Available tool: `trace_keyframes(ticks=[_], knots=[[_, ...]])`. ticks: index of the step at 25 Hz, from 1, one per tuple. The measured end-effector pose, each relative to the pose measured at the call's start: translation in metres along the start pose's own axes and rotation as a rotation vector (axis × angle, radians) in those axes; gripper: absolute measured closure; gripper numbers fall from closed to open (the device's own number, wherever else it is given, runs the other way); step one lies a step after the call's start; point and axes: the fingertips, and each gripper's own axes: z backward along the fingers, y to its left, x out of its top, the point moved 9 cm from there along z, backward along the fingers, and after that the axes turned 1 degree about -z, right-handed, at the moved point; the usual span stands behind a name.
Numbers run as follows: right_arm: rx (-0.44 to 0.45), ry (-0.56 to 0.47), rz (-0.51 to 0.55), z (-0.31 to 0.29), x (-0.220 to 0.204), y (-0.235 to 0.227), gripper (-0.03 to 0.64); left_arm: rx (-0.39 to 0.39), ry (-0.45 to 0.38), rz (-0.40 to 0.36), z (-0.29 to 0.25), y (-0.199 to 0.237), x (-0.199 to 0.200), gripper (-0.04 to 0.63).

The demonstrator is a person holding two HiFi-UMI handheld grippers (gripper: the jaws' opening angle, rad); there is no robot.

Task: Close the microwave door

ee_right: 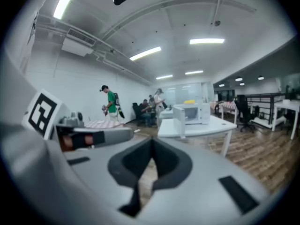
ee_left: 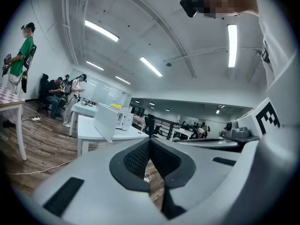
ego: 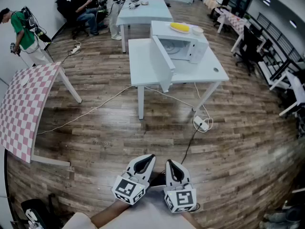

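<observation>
A wood-plank floor (ego: 238, 142) fills the frame. Upper centre stands a white table (ego: 143, 66) on thin legs. A second white table (ego: 143, 11) stands behind it, toward the top edge, with small items on it that are too small to tell. A yellow object (ego: 179, 27) and a small white bowl (ego: 197, 30) sit side by side, upper centre. At the left edge, a table with a pink-and-white checked top (ego: 28, 104) is partly cut off. A white power strip (ego: 202, 124) lies on the floor right of centre, and a thin cable (ego: 95, 108) trails leftward from under the table. At upper left, a person in a green shirt (ego: 21, 30) stands, with seated people (ego: 86, 8) nearby. Black chairs (ego: 248, 46) stand at upper right.
</observation>
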Motion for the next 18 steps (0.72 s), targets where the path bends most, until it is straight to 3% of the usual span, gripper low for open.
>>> trace_keyframes(ticks=[11, 18], knots=[[-0.018, 0.001, 0.012, 0.014, -0.006, 0.007, 0.595, -0.024, -0.003, 0.033, 0.011, -0.004, -0.006, 0.577], [0.017, -0.016, -0.04, 0.016, -0.004, 0.01, 0.594, -0.026, 0.01, 0.042, 0.013, -0.004, -0.007, 0.577]])
